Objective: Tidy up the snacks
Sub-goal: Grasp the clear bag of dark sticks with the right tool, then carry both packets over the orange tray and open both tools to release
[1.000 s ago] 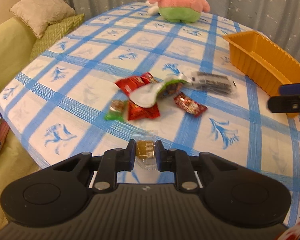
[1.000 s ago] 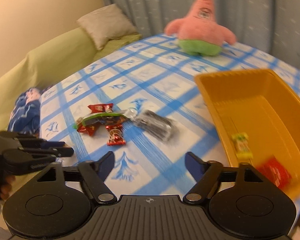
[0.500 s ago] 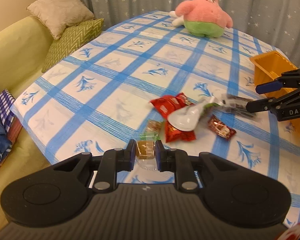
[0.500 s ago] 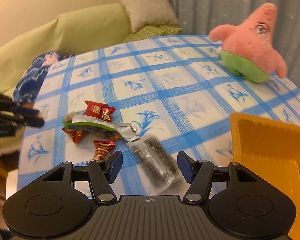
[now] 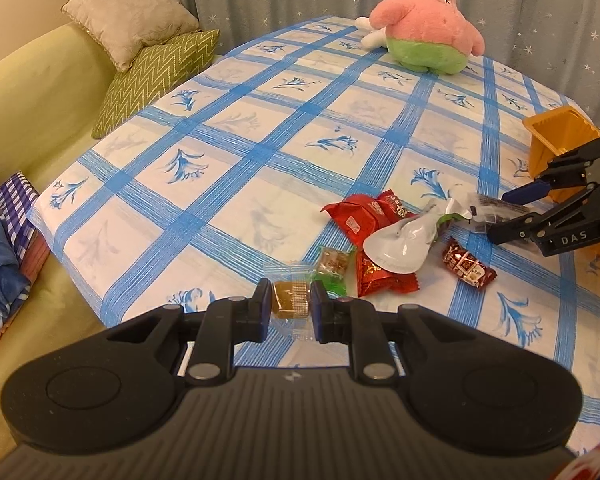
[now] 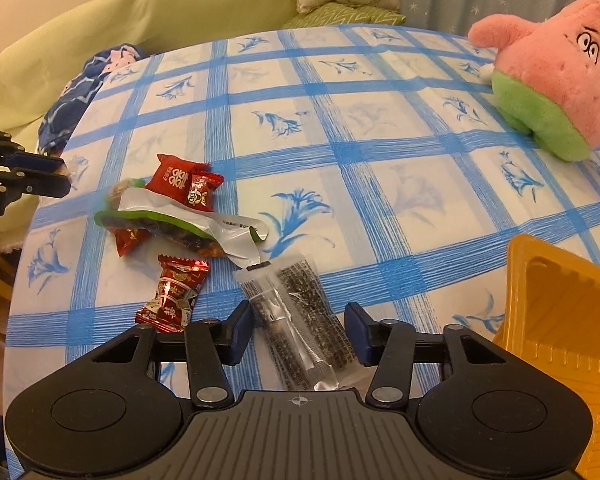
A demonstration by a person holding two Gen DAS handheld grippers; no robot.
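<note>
Right tool, newly lowered, wide astride dark packet; "DAS"-marked; left tool clamping brown candy.

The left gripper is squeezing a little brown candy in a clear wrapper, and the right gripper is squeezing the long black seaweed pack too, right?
Not quite. The left gripper does squeeze the brown candy, but the right gripper is open. In the right wrist view its fingers sit apart on either side of the seaweed pack, not squeezing it.

The orange bin is cut off by the right edge, its contents out of sight.
</note>
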